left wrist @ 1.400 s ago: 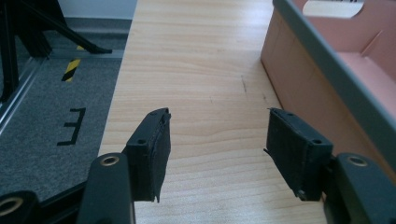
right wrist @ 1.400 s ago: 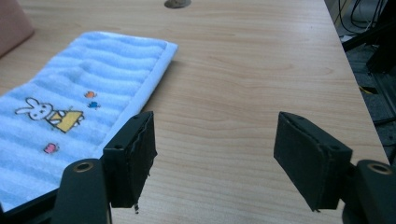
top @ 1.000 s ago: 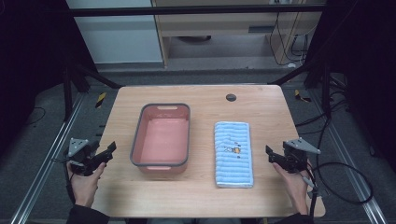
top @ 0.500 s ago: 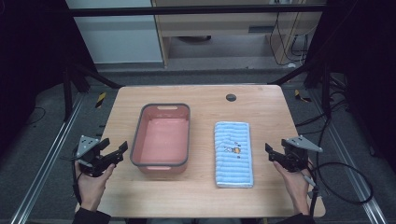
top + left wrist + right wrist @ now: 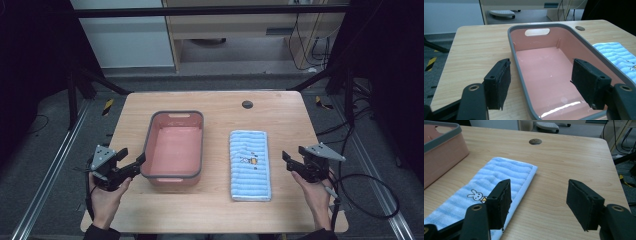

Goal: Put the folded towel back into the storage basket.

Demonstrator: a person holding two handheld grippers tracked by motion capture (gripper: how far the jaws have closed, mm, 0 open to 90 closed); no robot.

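The pink basin point(image 5: 174, 150) sits left of centre on the table point(image 5: 280, 105), long axis running away from the person. The left gripper point(image 5: 131, 167) is right at its near-left corner, jaws wide, straddling the rim, clamping nothing. The right gripper point(image 5: 289, 159), closing a little yet empty, hovers beside the folded blue towel point(image 5: 249, 165).

Wooden table point(image 5: 280, 107): basin point(image 5: 174, 145), apparently folded towel point(image 5: 249, 164)

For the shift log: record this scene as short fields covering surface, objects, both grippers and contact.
surface: light wooden table
bin: pink plastic tub with grey rim, empty, left of centre
cloth: folded blue striped towel with rabbit print, flat, right of tub
left gripper: open, jaws astride the tub's near left rim, just been closing slightly
right gripper: open, beside the towel's right edge, jaws just been closing, nothing between
contact: none visible
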